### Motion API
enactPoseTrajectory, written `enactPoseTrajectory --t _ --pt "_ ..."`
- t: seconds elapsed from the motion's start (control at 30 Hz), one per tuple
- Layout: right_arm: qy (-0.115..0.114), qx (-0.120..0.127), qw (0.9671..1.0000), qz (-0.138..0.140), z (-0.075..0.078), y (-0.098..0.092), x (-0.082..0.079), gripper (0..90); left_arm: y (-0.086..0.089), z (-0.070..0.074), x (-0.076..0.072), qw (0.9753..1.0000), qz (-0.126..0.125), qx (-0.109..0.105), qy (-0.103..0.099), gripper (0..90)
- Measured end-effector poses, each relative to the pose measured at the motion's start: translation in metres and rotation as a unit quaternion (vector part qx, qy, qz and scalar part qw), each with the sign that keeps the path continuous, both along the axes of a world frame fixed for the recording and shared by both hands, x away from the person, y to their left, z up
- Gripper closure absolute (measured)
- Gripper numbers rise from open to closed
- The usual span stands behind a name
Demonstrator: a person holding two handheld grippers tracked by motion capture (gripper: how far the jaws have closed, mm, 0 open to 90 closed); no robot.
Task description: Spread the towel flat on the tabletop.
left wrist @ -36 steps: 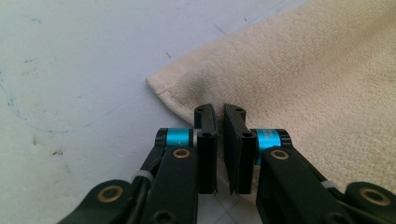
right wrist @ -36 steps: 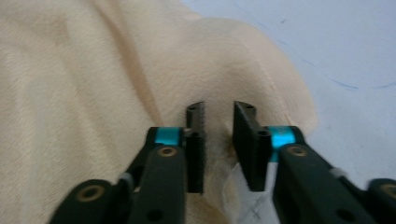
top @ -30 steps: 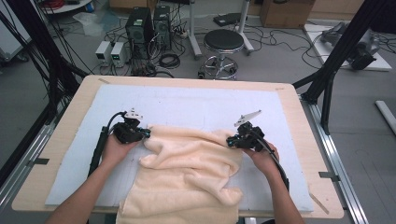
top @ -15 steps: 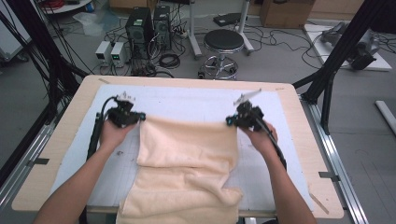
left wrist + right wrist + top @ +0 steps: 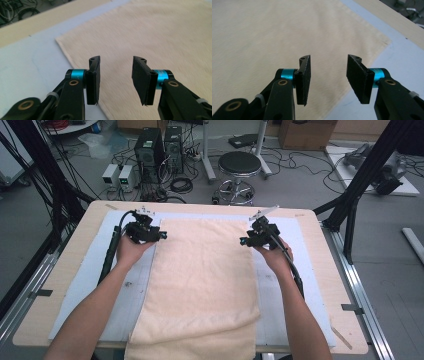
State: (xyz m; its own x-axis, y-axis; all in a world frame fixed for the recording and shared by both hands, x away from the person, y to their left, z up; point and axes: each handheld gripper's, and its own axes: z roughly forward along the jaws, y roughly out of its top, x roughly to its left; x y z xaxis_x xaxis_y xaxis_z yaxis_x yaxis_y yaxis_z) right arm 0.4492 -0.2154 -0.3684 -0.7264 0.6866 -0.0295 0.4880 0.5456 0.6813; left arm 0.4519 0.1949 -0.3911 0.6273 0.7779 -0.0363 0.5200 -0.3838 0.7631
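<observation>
Half a second before, the towel (image 5: 202, 287) had still been bunched toward the near edge, its far hem held up between the two grippers; now it lay flat and spread, reaching from past the table's near edge, where it hung over, up to the far part of the mat (image 5: 82, 302). The hands had moved farther from the person with it.

At the near side, the forearms came in left and right of the towel, over bare mat. The towel's long edges ran straight, with strips of mat free on both sides and bare table (image 5: 45, 292) beyond those.

Farther off, the left gripper (image 5: 159, 236) sat at the towel's far left corner, its jaws spread and empty above the hem (image 5: 116, 75). The right gripper (image 5: 245, 241) sat at the far right corner, jaws likewise apart with nothing between them (image 5: 328, 75). Beyond the far hem, a narrow band of mat and table remained open.
</observation>
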Motion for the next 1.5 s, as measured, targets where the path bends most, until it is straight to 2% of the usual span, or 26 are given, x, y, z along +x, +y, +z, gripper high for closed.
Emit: enactPoseTrajectory --t 0.07,0.1,0.13,0.2,0.27,0.3,0.37,0.4,0.43,0.47,0.5,0.57,0.6,0.63,0.73,0.8,0.83,0.87,0.93,0.97,1.0,1.03,1.13,1.2,1.37,1.5 --pt "0.001 0.008 0.9999 0.012 -0.003 0.001 -0.014 53.2 0.001 -0.005 -0.012 1.0 -0.007 -0.001 0.002 57.9" --pt "-0.004 0.014 0.9997 0.021 -0.004 0.0 -0.028 53.0 0.001 -0.007 -0.019 0.9999 -0.015 -0.006 0.004 57.5" --pt "-0.004 0.014 0.9997 0.021 -0.004 0.0 -0.028 53.0 0.001 -0.008 -0.026 0.9997 -0.023 -0.009 0.0 57.5" --pt "-0.007 0.021 0.9993 0.029 -0.006 -0.002 -0.042 52.5 0.001 -0.009 -0.04 0.9992 -0.039 -0.01 0.0 56.4" --pt "-0.014 0.024 0.9989 0.038 -0.008 -0.005 -0.062 50.8 0.001 -0.009 -0.054 0.9985 -0.054 -0.002 -0.009 53.5" --pt "-0.014 0.024 0.9989 0.038 -0.008 -0.005 -0.062 50.8 0.002 -0.009 -0.061 0.9982 -0.057 -0.011 -0.014 53.5" --pt "-0.014 0.03 0.9986 0.042 -0.01 -0.008 -0.073 50.1 0.004 -0.009 -0.074 0.9976 -0.066 -0.015 -0.016 52.5" --pt "-0.011 0.031 0.9984 0.047 -0.013 -0.01 -0.083 48.6 0.006 -0.01 -0.087 0.9969 -0.074 -0.019 -0.019 52.2" --pt "-0.011 0.031 0.9984 0.047 -0.013 -0.01 -0.083 48.6 0.006 -0.01 -0.087 0.9969 -0.074 -0.019 -0.019 51.8" --pt "0.001 0.033 0.9983 0.048 -0.016 -0.012 -0.09 46.1 0.008 -0.011 -0.092 0.9965 -0.079 -0.019 -0.02 51.1" --pt "0.001 0.033 0.9983 0.048 -0.016 -0.012 -0.09 46.1 0.009 -0.012 -0.097 0.9963 -0.083 -0.014 -0.017 51.1" --pt "-0.006 0.029 0.9982 0.052 -0.021 -0.014 -0.103 46.1 0.01 -0.014 -0.106 0.9958 -0.09 -0.017 -0.01 46.2" --pt "-0.001 0.026 0.9982 0.055 -0.024 -0.014 -0.106 45.5 0.012 -0.016 -0.113 0.9955 -0.094 -0.011 -0.004 43.6" --pt "0.003 0.022 0.9981 0.057 -0.026 -0.014 -0.11 45.5 0.012 -0.016 -0.113 0.9955 -0.094 -0.011 -0.004 41.4" --pt "0.001 0.022 0.9979 0.061 -0.03 -0.015 -0.118 45.5 0.016 -0.02 -0.124 0.9946 -0.103 -0.018 0.001 41.3" --pt "0.006 0.021 0.9977 0.065 -0.035 -0.016 -0.122 45.8 0.018 -0.025 -0.129 0.9941 -0.108 -0.011 0.002 42.3" --pt "0.007 0.016 0.9977 0.065 -0.038 -0.016 -0.123 46.5 0.018 -0.028 -0.13 0.9938 -0.111 -0.01 0.006 44.7" --pt "0.017 0.006 0.9976 0.067 -0.044 -0.016 -0.123 49.5 0.018 -0.033 -0.128 0.9927 -0.119 -0.003 0.021 52.6" --pt "0.023 0.0 0.9975 0.066 -0.048 -0.015 -0.122 50.5 0.017 -0.036 -0.126 0.9931 -0.114 0.0 0.027 55.1" --pt "0.024 -0.008 0.9975 0.065 -0.051 -0.015 -0.121 51.7 0.016 -0.038 -0.124 0.993 -0.113 0.007 0.033 57.8" --pt "0.033 -0.022 0.9975 0.058 -0.056 -0.012 -0.116 54.9 0.013 -0.042 -0.12 0.9929 -0.111 0.022 0.038 61.2" --pt "0.038 -0.028 0.9971 0.059 -0.059 -0.011 -0.114 56.6 0.012 -0.043 -0.12 0.9933 -0.108 0.023 0.034 64.4" --pt "0.047 -0.013 0.9969 0.062 -0.06 -0.011 -0.111 67.9 0.012 -0.042 -0.119 0.9936 -0.104 0.035 0.024 76.2" --pt "0.051 -0.007 0.9967 0.063 -0.06 -0.013 -0.109 76.3 0.012 -0.041 -0.117 0.9936 -0.102 0.038 0.027 82.7" --pt "0.064 0.001 0.996 0.062 -0.059 -0.014 -0.102 83.6 0.011 -0.041 -0.112 0.9945 -0.095 0.032 0.033 86.2" --pt "0.063 -0.011 0.996 0.063 -0.056 -0.009 -0.097 85.4 0.011 -0.04 -0.108 0.9957 -0.081 0.035 0.03 86.6"
